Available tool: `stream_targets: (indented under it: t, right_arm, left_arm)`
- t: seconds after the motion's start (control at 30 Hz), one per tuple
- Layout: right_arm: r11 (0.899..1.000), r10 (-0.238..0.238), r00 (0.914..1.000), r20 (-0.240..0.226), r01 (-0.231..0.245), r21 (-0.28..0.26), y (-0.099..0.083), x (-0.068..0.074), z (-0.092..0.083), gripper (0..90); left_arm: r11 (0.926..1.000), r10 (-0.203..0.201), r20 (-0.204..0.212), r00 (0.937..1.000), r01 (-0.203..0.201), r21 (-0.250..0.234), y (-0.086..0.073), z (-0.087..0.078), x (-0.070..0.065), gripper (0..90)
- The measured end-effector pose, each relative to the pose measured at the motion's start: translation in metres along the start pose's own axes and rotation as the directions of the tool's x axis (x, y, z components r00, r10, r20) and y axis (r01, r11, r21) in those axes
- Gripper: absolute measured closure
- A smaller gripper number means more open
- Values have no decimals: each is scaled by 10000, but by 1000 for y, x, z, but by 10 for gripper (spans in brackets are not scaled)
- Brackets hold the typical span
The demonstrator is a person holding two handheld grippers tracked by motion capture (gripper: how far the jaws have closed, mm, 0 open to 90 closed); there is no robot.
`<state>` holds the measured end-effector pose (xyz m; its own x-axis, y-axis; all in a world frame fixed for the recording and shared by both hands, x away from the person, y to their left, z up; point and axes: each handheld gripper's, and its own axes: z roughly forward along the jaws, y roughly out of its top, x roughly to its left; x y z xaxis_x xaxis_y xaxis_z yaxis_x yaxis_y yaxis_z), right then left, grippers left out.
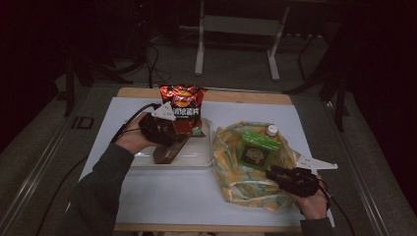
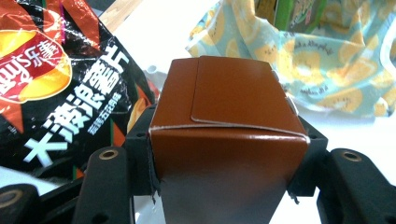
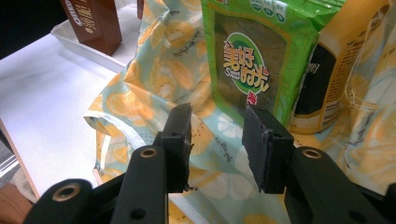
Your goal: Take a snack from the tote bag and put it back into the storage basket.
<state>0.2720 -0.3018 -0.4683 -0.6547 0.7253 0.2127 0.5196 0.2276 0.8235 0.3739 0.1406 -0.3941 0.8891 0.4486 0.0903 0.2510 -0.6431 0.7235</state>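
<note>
While I hold steady, my left tongs (image 2: 229,154) are clamped on a brown box (image 2: 229,135), one jaw pressed against each of its sides, and from the high view the box (image 1: 169,150) tilts over a white tray (image 1: 196,160) on the counter (image 1: 162,191). Just beyond my left hand (image 1: 130,140) a red and black chip bag (image 1: 183,110) stands upright at the back of the tray, close beside the box; in the left gripper view the chip bag (image 2: 56,84) fills the left side. My right tongs (image 3: 217,140) stand partly open with nothing between the jaws, hovering just over the near edge of a lemon-print cloth bag (image 3: 154,84). Inside that bag, right ahead of the jaws, stands a green snack packet (image 3: 252,60), with a yellow bottle (image 3: 329,79) touching its far side. From above, the cloth bag (image 1: 231,172) sits just right of the tray, my right hand (image 1: 312,201) at its near corner.
</note>
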Motion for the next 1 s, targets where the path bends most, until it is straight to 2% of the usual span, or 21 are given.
stream_targets:
  t: [0.13, 0.27, 0.47, 0.53, 0.67, 0.83, 0.87, 1.0]
  right_arm:
    - [10000, -28, 10000, -4, 28, 29, 0, 0, 1, 622]
    - [10000, -27, 10000, -2, 27, 23, 0, 0, 0, 621]
    - [10000, 37, 10000, -2, -37, -18, 0, 0, -1, 621]
    - [10000, 23, 10000, -17, -23, -19, 0, 0, -1, 621]
    - [10000, 8, 10000, -23, -8, -9, 0, 0, -1, 621]
    - [10000, 29, 10000, -22, -29, -14, 0, 0, -1, 621]
    - [10000, 30, 10000, -24, -30, -19, 0, 0, -1, 621]
    - [10000, -6, 10000, -38, 6, -5, 0, 0, 0, 621]
  left_arm:
    - [9990, -313, 190, 9993, 318, -300, 2, 13, 1, 406]
    - [9989, -370, 380, 9986, 381, -282, 6, 27, 0, 394]
    - [9998, -132, 574, 9983, 126, 121, 15, 49, -7, 387]
    - [9997, -162, 683, 9975, 151, 169, 16, 53, -9, 383]
    - [9993, -130, 909, 9958, 98, 353, 17, 61, -13, 377]
    - [9981, -57, 929, 9957, 0, 616, 16, 65, -14, 369]
    - [9957, 65, 901, 9959, -147, 913, 15, 67, -15, 369]
    - [9892, 80, 949, 9955, -218, 1451, 12, 74, -17, 356]
